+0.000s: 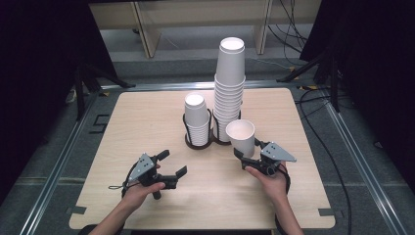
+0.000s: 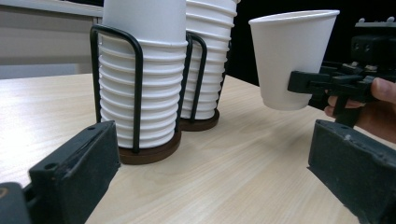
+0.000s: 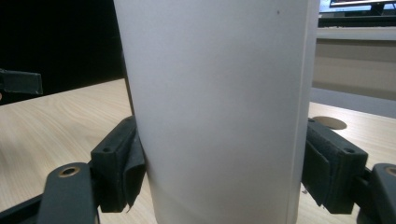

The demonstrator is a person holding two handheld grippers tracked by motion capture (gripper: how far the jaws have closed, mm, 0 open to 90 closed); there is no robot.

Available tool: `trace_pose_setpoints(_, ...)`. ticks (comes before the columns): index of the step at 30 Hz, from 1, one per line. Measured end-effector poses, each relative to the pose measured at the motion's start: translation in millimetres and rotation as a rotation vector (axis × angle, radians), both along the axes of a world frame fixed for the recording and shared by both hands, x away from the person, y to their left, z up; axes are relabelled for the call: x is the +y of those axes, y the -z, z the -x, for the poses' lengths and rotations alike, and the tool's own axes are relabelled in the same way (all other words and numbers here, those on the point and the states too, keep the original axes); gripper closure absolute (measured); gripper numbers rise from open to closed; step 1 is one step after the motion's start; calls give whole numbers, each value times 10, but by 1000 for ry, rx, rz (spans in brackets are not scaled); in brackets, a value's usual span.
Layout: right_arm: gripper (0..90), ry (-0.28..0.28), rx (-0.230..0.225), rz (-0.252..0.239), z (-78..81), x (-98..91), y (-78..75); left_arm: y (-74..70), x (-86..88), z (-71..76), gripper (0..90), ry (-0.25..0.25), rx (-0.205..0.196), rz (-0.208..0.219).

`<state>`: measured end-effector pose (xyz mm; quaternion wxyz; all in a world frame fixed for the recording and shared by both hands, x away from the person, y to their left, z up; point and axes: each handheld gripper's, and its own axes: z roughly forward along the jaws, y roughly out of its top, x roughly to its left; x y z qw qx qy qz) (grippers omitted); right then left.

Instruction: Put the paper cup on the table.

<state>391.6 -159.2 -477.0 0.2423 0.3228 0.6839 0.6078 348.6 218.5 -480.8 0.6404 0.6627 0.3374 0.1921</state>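
Observation:
A single white paper cup [image 1: 241,135] hangs upright just above the table, and my right gripper [image 1: 247,148] is shut on its lower half. In the right gripper view the cup wall [image 3: 215,107] stands between both padded jaws. The cup [image 2: 289,56] is seen off the wood in the left gripper view, held by the right gripper [image 2: 327,84]. My left gripper [image 1: 173,162] rests open and holds nothing at the front left, its jaws spread wide and pointed at the cup stacks. A short stack [image 1: 196,120] and a tall stack [image 1: 229,83] stand in black wire holders.
The wooden table [image 1: 147,122] has bare surface to the left, right and front of the holders. The short stack [image 2: 140,88] is close ahead of the left gripper. Dark stands and cables lie on the floor beyond the table's far edge.

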Motion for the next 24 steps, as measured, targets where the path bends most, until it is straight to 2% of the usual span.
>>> trace_pose_setpoints(2, 240, -4, -7, 1, -20, -12, 9, 16, -1, -2, 18, 3, 6, 4)
trace_pose_setpoints(3, 240, 17, -27, 10, -37, -23, 18, 25, 2, -4, 18, 5, 7, -2)
trace_pose_setpoints(4, 240, 18, -14, 25, -47, -35, 21, 32, 1, -2, 18, 5, 9, -6)
trace_pose_setpoints(5, 240, 6, -19, 25, -78, -38, 32, 36, -2, 4, 18, 3, 11, -10)
trace_pose_setpoints(6, 240, 3, 13, 8, -89, -22, 43, 38, -6, 8, 19, 6, 6, -8)
trace_pose_setpoints(8, 240, 20, 14, 27, -123, -30, 48, 36, -21, 21, 18, 12, 3, 1)
trace_pose_setpoints(9, 240, 17, 18, 15, -141, -20, 61, 33, -21, 25, 18, 12, 2, -8)
trace_pose_setpoints(10, 240, 18, 32, 40, -148, -31, 59, 33, -24, 22, 18, 11, 4, -11)
trace_pose_setpoints(11, 240, -6, 19, 34, -187, -35, 77, 35, -28, 18, 18, 12, 5, -11)
trace_pose_setpoints(12, 240, 32, 41, 62, -176, -31, 75, 41, -37, 10, 18, 13, 3, -7)
trace_pose_setpoints(13, 240, 14, 43, 68, -203, -29, 90, 43, -36, 7, 18, 12, 6, -14)
trace_pose_setpoints(16, 241, 34, 77, 111, -212, -36, 104, 57, -38, 5, 18, 15, 9, -15)
trace_pose_setpoints(18, 241, 39, 102, 123, -208, -35, 102, 67, -40, 6, 18, 20, 10, -12)
trace_pose_setpoints(20, 241, 23, 98, 128, -213, -35, 97, 72, -44, 14, 18, 27, 8, -14)
trace_pose_setpoints(21, 241, 50, 110, 137, -195, -27, 90, 74, -50, 22, 18, 32, 9, -11)
trace_pose_setpoints(24, 242, 50, 125, 148, -197, -36, 96, 79, -59, 35, 18, 38, 8, -15)
